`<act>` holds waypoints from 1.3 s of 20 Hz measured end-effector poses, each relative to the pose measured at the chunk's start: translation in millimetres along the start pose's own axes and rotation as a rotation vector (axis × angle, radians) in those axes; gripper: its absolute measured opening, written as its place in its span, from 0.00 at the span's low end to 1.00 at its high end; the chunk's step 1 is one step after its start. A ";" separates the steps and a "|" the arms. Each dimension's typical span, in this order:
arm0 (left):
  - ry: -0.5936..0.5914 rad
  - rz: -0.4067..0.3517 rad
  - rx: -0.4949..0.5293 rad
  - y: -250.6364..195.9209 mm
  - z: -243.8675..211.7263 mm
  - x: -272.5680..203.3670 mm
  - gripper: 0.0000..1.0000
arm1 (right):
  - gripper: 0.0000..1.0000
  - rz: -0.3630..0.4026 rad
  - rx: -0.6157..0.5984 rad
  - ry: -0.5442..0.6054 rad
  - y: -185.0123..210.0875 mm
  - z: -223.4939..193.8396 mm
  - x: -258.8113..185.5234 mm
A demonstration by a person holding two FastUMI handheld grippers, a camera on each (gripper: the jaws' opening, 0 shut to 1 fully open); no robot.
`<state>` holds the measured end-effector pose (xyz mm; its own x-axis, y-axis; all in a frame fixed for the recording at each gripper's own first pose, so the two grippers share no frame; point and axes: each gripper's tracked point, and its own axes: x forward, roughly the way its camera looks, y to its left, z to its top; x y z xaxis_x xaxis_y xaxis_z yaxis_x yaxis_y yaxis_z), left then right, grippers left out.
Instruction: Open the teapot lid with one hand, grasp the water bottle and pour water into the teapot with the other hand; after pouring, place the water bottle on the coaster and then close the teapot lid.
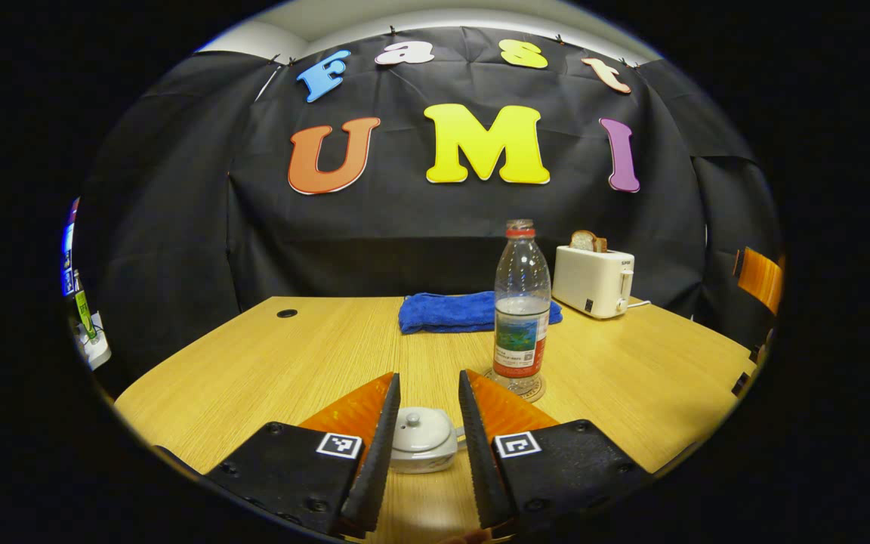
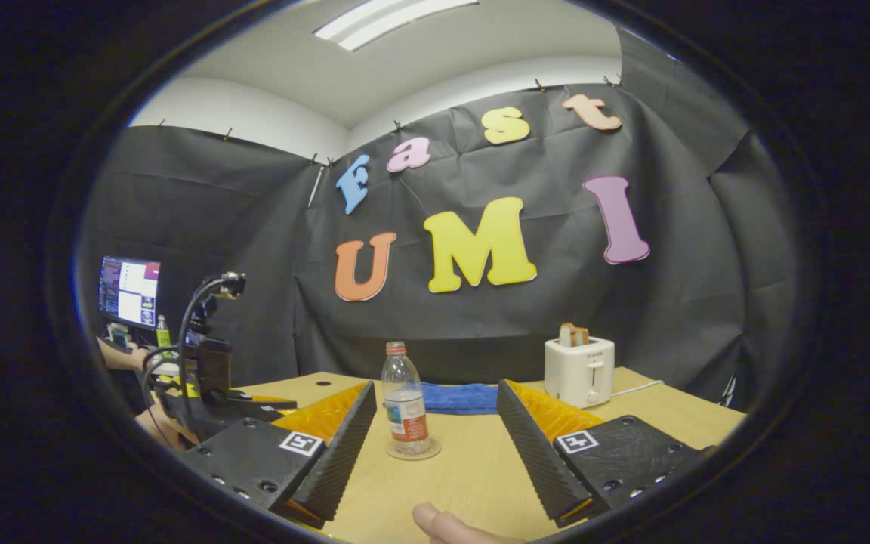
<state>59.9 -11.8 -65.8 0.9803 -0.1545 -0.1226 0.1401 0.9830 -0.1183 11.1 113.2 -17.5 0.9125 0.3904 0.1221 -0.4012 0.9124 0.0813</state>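
The wooden table [image 1: 269, 363] spans both views. The right gripper view takes in a monitor [image 2: 130, 290] at far left and the other gripper [image 2: 254, 404] held in a hand; the left gripper view takes in the white teapot [image 1: 423, 440], lid on, framed by the left gripper [image 1: 427, 412], whose fingers stand narrowly apart without touching it. The right gripper [image 2: 435, 423] gapes wide, holding nothing. A toaster [image 1: 593, 281] holds a slice of bread. The water bottle [image 1: 521, 310], capped and partly filled, stands upright on the coaster [image 1: 529, 389], just beyond the teapot.
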 end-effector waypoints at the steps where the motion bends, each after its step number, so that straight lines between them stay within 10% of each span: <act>1: -0.013 -0.004 0.001 -2.7 8.4 -9.3 0.56 | 0.92 -0.008 -0.009 -0.008 -0.5 5.7 -7.0; 5: -0.057 0.009 -0.012 -11.5 31.4 -50.5 1.00 | 0.96 -0.114 -0.072 -0.008 -18.0 19.5 -37.0; 17: -0.123 0.020 -0.006 -17.5 50.6 -136.7 0.99 | 0.96 -0.306 -0.086 0.159 -51.9 10.2 -85.9; 26: -0.098 0.033 0.009 -10.3 39.2 -134.6 1.00 | 0.97 -0.296 -0.092 0.169 -46.8 8.8 -82.0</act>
<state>-68.1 2.7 -9.4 0.9933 -0.1116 -0.0291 0.1079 0.9884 -0.1073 -45.7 37.3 -22.6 0.9915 0.1153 -0.0598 -0.1156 0.9933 -0.0013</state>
